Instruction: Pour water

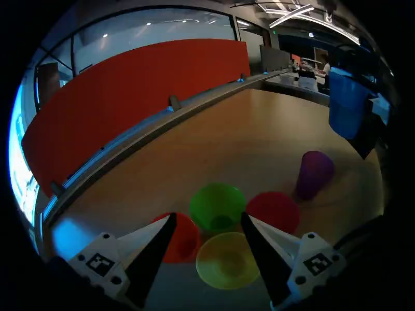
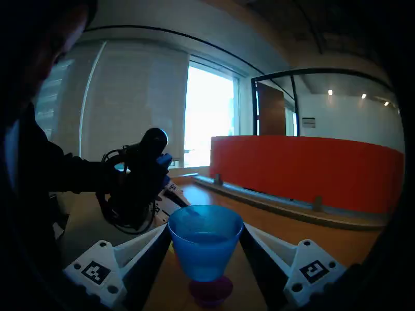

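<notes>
1. Left gripper view: the left gripper has its jaws wide apart and grips nothing. Before it, a green cup and a yellow cup stand on the wooden table, with a purple cup near.
2. Right gripper view: the right gripper clamps a blue cup with water inside. The purple cup shows just under it.

Bare tabletop beyond clustered cups
</notes>
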Available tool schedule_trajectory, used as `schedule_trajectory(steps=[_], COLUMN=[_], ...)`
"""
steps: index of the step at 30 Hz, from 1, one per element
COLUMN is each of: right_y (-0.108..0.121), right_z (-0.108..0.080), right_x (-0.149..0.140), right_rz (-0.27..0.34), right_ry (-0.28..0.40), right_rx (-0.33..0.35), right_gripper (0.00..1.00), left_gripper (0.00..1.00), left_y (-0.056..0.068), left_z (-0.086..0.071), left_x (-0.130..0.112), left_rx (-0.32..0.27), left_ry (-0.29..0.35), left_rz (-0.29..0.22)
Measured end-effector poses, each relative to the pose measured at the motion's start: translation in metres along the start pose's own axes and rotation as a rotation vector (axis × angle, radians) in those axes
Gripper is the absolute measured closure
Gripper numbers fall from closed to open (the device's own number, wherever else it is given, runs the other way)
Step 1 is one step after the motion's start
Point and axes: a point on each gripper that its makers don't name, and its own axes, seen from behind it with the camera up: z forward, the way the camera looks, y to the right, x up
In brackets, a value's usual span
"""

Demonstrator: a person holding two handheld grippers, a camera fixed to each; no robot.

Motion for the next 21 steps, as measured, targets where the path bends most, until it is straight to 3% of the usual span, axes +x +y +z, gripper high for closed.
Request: schedule_trajectory(steps=[12,21], right_y=[-0.0011,-0.0014], right_z=[0.0008,0.0009], right_x=[0.0015,0.0017], right_rz=[-0.003,-0.003], right_ry=[-0.003,-0.004], right_rx=[0.003,0.003], right_gripper=[0.09,0.09], left_gripper=[0.08,0.08], left_y=[-0.0009,0.0058], left_z=[0.0021,0.0053], left_x=[-0.0013,-0.0001], left_rx=[0.000,-0.012], left_ry=[-0.004,-0.008], left_rz=[0.000,0.008])
